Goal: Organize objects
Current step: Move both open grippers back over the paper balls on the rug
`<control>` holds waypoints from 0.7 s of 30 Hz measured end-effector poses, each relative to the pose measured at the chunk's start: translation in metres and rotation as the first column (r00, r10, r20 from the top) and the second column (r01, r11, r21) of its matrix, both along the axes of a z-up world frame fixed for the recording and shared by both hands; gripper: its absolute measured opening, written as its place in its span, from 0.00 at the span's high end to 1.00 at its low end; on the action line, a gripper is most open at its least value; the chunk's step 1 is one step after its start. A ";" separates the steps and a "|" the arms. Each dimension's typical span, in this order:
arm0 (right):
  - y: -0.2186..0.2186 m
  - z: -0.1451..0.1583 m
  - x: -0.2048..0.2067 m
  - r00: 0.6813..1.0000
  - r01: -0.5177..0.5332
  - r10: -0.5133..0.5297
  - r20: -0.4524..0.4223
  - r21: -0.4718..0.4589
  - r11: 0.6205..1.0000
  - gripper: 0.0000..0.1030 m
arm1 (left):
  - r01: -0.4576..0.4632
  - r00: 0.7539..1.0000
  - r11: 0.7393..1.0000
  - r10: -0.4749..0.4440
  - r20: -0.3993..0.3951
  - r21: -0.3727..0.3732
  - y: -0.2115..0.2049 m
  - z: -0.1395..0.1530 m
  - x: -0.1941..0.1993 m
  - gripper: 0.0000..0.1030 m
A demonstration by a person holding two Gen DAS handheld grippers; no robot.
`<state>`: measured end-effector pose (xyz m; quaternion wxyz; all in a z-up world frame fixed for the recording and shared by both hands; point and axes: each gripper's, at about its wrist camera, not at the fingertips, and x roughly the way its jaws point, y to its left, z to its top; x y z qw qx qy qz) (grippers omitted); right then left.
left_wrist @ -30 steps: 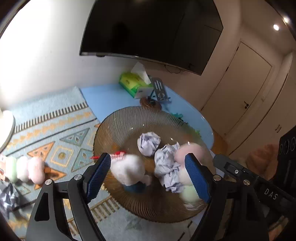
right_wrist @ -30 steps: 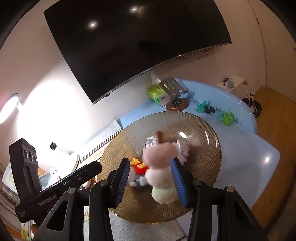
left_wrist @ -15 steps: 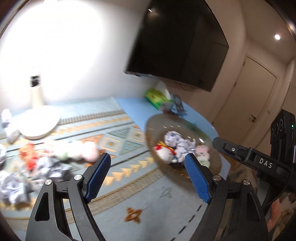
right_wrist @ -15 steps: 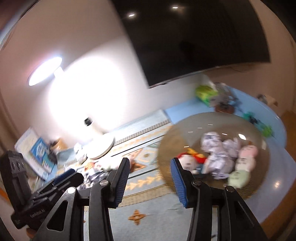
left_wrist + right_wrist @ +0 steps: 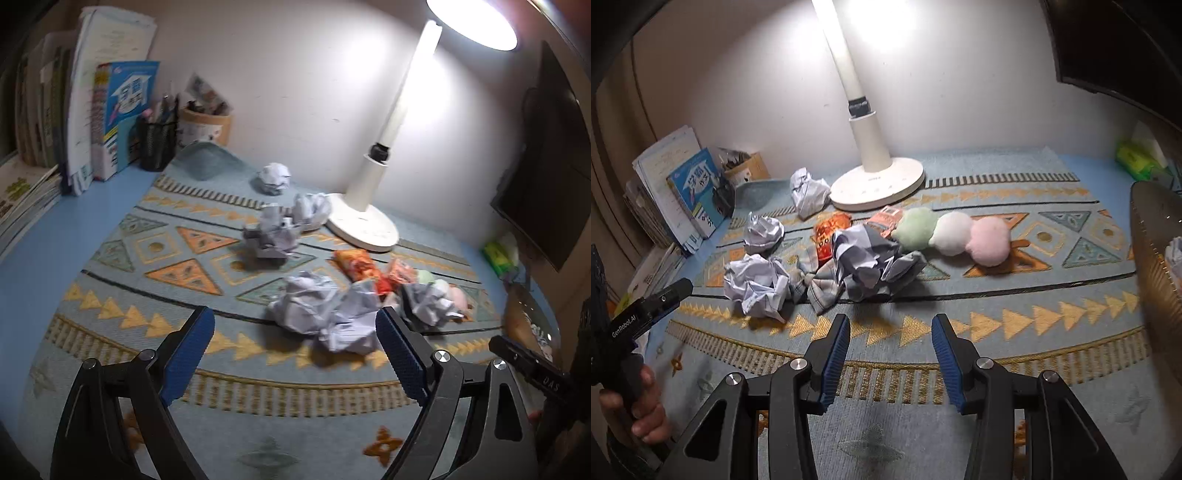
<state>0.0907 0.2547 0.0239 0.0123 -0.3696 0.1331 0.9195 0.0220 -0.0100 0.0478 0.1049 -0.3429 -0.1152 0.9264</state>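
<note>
Several crumpled paper balls [image 5: 755,282] lie on the patterned mat [image 5: 1015,325], with a larger crumpled wad [image 5: 866,264] among them. A plush of green, white and pink balls [image 5: 955,236] lies to their right. Orange snack packets [image 5: 831,234] sit behind the paper. My right gripper [image 5: 890,354] is open and empty, in front of the pile. My left gripper [image 5: 295,352] is open and empty, just short of two paper balls [image 5: 325,310]. The brown ribbed glass bowl [image 5: 1156,266] is at the right edge, holding paper.
A white desk lamp [image 5: 877,181] stands behind the pile. Books [image 5: 110,118], a pen holder [image 5: 157,138] and a round box stand at the back left. A green tissue pack [image 5: 1137,162] lies at the back right. A dark TV [image 5: 546,184] hangs on the wall.
Both grippers swung left from over the bowl to the pile on the mat. The right gripper let go of the plush, which stays in the bowl.
</note>
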 end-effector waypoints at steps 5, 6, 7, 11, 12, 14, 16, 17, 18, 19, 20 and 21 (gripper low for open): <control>0.004 -0.017 -0.010 0.999 0.018 -0.018 0.031 -0.023 1.000 0.56 | -0.032 0.999 0.999 0.033 0.035 -0.042 -0.013 -0.029 -0.008 0.14; 0.005 -0.017 -0.010 0.999 0.024 -0.023 0.027 -0.021 0.999 0.56 | -0.022 0.998 0.999 0.024 0.061 -0.043 -0.013 -0.033 -0.010 0.14; 0.004 -0.018 -0.010 0.999 0.024 -0.023 0.030 -0.019 1.000 0.54 | -0.004 0.998 0.999 0.006 0.061 -0.040 -0.011 -0.033 -0.011 0.14; -0.004 -0.015 -0.011 0.999 0.021 -0.022 0.028 0.036 0.999 0.50 | 0.011 0.999 0.999 -0.009 0.049 -0.038 -0.009 -0.033 -0.008 0.14; -0.006 -0.013 -0.008 0.999 0.037 -0.037 0.011 0.056 0.998 0.50 | 0.014 0.999 0.999 -0.013 0.052 -0.031 -0.009 -0.033 -0.008 0.14; -0.004 -0.002 0.002 0.996 0.079 -0.074 -0.053 0.086 0.993 0.47 | 0.011 0.998 1.000 -0.010 0.061 -0.023 -0.011 -0.034 -0.009 0.14; 0.003 0.005 0.004 0.994 0.080 -0.076 -0.073 0.061 0.995 0.39 | 0.020 0.997 1.000 -0.019 0.072 -0.020 -0.010 -0.033 -0.012 0.14; 0.006 0.008 0.001 0.996 0.074 -0.071 -0.053 0.055 0.996 0.39 | 0.031 0.997 0.999 -0.029 0.077 -0.024 -0.008 -0.032 -0.014 0.14; 0.007 0.011 -0.004 0.998 0.053 -0.051 -0.036 0.044 0.998 0.39 | 0.042 0.996 0.999 -0.040 0.082 -0.027 -0.007 -0.031 -0.017 0.14; 0.007 0.016 -0.008 0.999 0.031 -0.030 -0.038 0.031 0.999 0.39 | 0.052 0.995 0.998 -0.050 0.086 -0.030 -0.005 -0.028 -0.022 0.14; 0.005 0.022 -0.012 0.999 0.011 -0.010 -0.045 0.026 1.000 0.39 | 0.069 0.994 0.997 -0.066 0.090 -0.031 -0.002 -0.024 -0.027 0.14; 0.001 0.027 -0.018 0.999 -0.007 0.008 -0.050 0.024 1.000 0.39 | 0.095 0.991 0.995 -0.092 0.097 -0.033 0.002 -0.021 -0.033 0.14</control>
